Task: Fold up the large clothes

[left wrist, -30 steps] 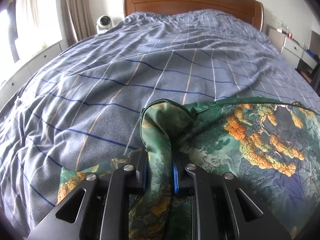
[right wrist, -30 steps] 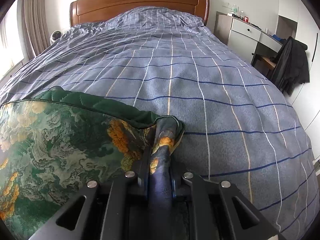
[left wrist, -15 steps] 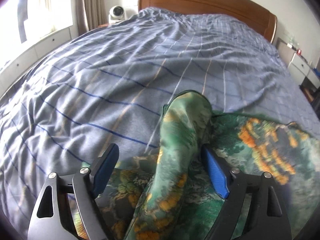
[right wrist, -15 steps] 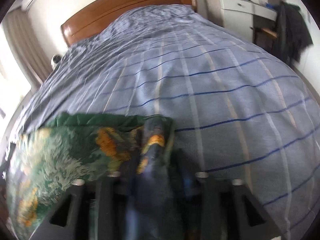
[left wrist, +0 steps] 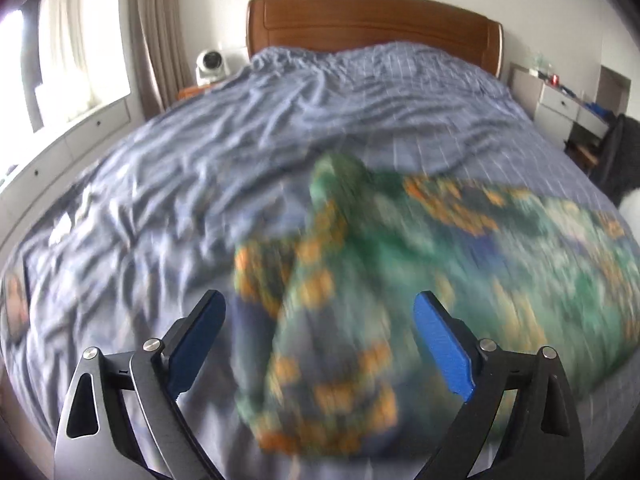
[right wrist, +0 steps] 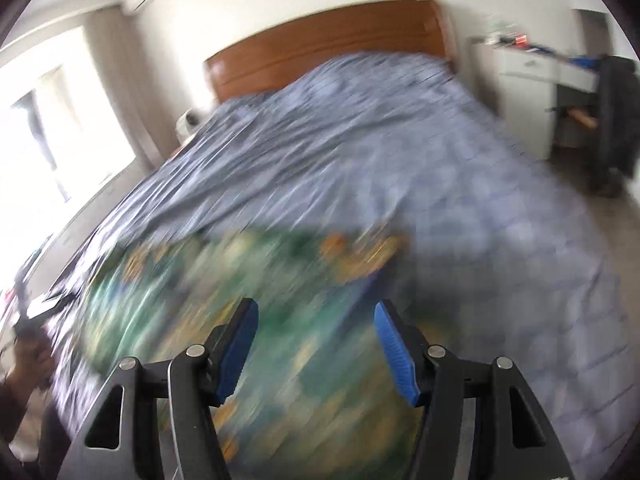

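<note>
1 green garment (left wrist: 460, 248), 2 grippers apart

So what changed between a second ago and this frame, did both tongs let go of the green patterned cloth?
Yes. Both the left tongs and the right tongs were clamped on bunched corners of the green cloth; now their jaws are opening, with no fabric pinched, and both have drawn back and up from it. The released cloth lies on the blue checked bedspread. Bed and headboard are unchanged.
</note>
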`<state>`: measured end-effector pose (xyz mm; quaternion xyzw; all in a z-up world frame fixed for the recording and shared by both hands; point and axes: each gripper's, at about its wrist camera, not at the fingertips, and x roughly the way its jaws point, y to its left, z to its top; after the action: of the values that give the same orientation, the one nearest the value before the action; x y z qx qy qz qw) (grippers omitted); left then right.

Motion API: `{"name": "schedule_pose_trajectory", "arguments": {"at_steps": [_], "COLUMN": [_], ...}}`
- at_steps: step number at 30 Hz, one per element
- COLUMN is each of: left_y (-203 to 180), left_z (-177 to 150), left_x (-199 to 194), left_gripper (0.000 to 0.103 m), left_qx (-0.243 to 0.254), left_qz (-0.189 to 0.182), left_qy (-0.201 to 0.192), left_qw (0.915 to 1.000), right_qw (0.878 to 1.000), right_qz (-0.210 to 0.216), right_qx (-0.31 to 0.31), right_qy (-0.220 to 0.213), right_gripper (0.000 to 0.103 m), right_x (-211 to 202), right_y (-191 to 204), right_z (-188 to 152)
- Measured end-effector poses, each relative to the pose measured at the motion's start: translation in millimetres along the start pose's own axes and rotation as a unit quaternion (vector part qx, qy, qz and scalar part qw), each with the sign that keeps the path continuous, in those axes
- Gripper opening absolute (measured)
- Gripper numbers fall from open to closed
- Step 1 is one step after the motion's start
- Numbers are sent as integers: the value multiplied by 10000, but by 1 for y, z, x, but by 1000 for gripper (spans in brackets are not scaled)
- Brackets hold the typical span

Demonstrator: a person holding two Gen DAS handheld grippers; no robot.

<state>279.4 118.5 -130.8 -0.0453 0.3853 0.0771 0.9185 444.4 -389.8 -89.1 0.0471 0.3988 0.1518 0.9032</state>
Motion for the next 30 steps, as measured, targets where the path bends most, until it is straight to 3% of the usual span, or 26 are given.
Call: {"name": "schedule_pose_trajectory", "arguments": {"at_steps": [2,4,9,13,17,20,24,30], "left_y": [-6,-12,-34,-59,-81,-85,-83,-93], "left_z": [-20,-37,-73,-94,-109,-112,-110,-115], "left_x": [-9,-18,-45,-35,-9,-4,0,-5], "left_gripper": [96,96,99,99,100,102,102,102], "left_qx": [-85,-88,5,189,567,570,448,661], "left_qz": [-48,-46,-295,-477,-378,-330,-381,-109], "left_qy": [158,254,256,408,737,726,861,856], "left_qw": [9998,9996,9992,9978,9950,9952,9945,9941], "right_qw": [9993,9976,9953,9958,9957,9948,9940,9934], "right_qz": [47,-309,-940,-914,-904,-971,-1062,-1063], "right_qx": [-168,-295,-153,72,147,209,228,341], "right_qy": [346,549,155,-83,-165,-205,-108,-252], "right_gripper": [62,62,62,62,62,63,75,75], "right_x": [10,18,-14,-38,-46,-48,-42,-42], "right_y": [11,14,15,25,39,47,50,48], "right_z": [-28,-56,-81,-97,-123,-142,-160,-172]}}
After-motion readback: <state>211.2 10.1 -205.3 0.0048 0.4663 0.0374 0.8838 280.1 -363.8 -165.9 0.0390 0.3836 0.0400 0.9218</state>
